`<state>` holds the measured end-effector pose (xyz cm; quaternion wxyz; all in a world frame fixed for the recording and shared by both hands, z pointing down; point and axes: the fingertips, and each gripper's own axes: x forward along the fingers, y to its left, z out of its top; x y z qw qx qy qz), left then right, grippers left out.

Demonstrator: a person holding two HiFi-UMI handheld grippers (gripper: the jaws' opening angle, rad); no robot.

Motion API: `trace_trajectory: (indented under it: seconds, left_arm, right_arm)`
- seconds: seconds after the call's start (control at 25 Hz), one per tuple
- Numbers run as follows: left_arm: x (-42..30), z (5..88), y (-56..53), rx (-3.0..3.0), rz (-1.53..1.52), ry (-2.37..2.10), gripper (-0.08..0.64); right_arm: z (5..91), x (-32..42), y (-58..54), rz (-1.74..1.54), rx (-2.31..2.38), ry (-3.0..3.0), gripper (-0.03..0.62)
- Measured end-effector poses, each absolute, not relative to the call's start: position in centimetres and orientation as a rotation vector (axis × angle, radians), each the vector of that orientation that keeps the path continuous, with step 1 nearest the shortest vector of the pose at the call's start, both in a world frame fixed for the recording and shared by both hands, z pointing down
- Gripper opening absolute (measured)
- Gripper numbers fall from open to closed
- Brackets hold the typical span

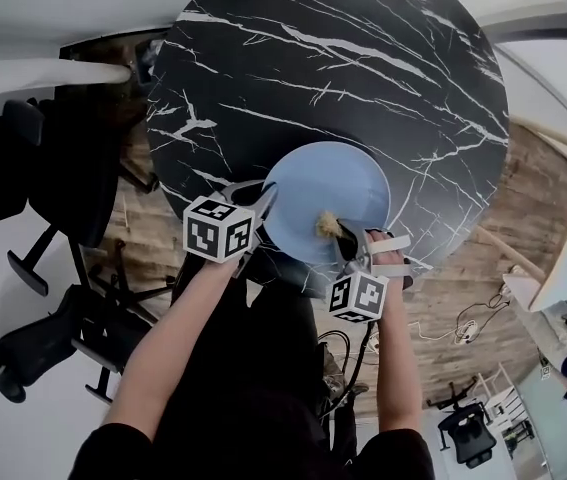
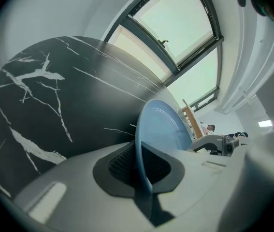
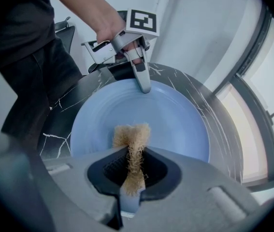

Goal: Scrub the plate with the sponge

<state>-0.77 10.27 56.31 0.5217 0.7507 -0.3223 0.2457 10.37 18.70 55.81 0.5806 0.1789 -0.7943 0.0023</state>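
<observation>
Though tiny overhead, sponge (image 3: 133, 138) squeezed in right claw (image 3: 134, 161), over plate (image 3: 175, 124)

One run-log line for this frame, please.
left gripper: shut on plate rim | right gripper: shut on sponge | sponge: against plate face | plate: near table edge

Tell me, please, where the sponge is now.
The tan sponge is pinched in the right gripper, resting on the blue plate near its rim closest to the person, right of the left gripper in the head view.
</observation>
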Motion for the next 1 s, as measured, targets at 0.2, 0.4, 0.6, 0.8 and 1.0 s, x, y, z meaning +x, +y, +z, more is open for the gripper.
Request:
trace_trajectory:
  seconds: [0.2, 0.4, 0.6, 0.8, 1.0]
  left_arm:
    - [-0.9, 56.3, 10.2, 1.784, 0.577, -0.779, 0.023]
    - [-0.8, 56.3, 10.2, 1.780, 0.580, -0.771, 0.025]
    - [-0.9, 56.3, 10.2, 1.778, 0.579, -0.773, 0.025]
    - [-0.9, 56.3, 10.2, 1.774, 0.580, -0.774, 0.025]
    - [-0.9, 56.3, 10.1, 1.774, 0.580, -0.776, 0.025]
  right_arm:
    - [55.8, 11.0, 16.7, 0.038, 0.444, -1.869, 0.041]
    - [55.8, 11.7, 14.3, -0.024, 0.448, -1.835, 0.041]
    - [55.8, 12.1, 11.7, -0.054, 0.461, -1.824, 0.041]
    - [55.8, 12.8, 9.8, -0.061, 0.500, -1.808, 0.041]
    - [55.8, 13.7, 8.1, -0.057, 0.602, -1.762, 0.041]
